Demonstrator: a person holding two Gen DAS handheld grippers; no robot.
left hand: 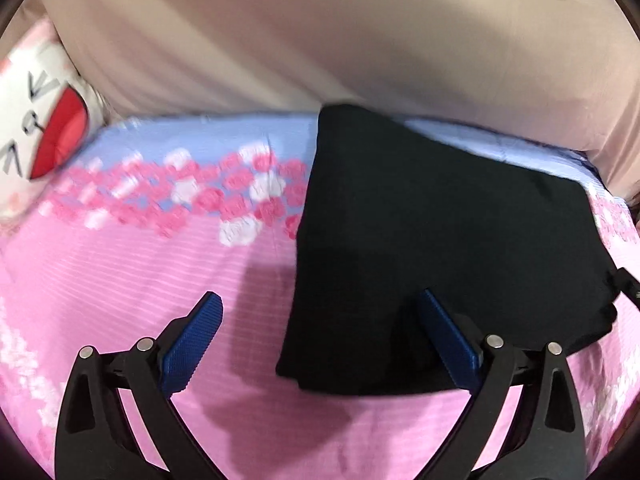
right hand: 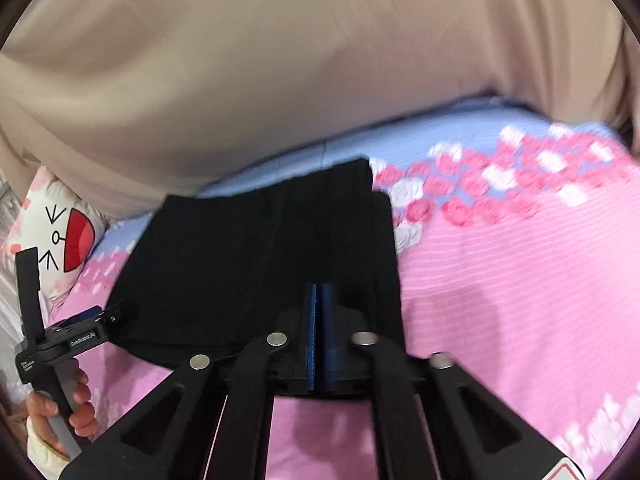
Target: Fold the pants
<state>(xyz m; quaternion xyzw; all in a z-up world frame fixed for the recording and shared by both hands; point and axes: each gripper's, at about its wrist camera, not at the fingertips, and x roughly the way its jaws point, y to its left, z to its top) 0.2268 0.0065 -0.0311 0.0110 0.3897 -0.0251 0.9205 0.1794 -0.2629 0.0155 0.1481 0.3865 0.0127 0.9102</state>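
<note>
Blue-padded left gripper point(left hand: 320, 308) angles downward with jaws spread wide, gripping nothing, over the near edge of the folded black pants point(left hand: 440, 220) on the pink floral bedsheet point(left hand: 140, 264). Right gripper point(right hand: 319, 292) tilts down likewise, pads together and empty, above those pants.

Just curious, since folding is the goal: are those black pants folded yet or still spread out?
Folded: the black pants lie as a compact, layered rectangle on the pink bedsheet, no legs stretched out.
</note>
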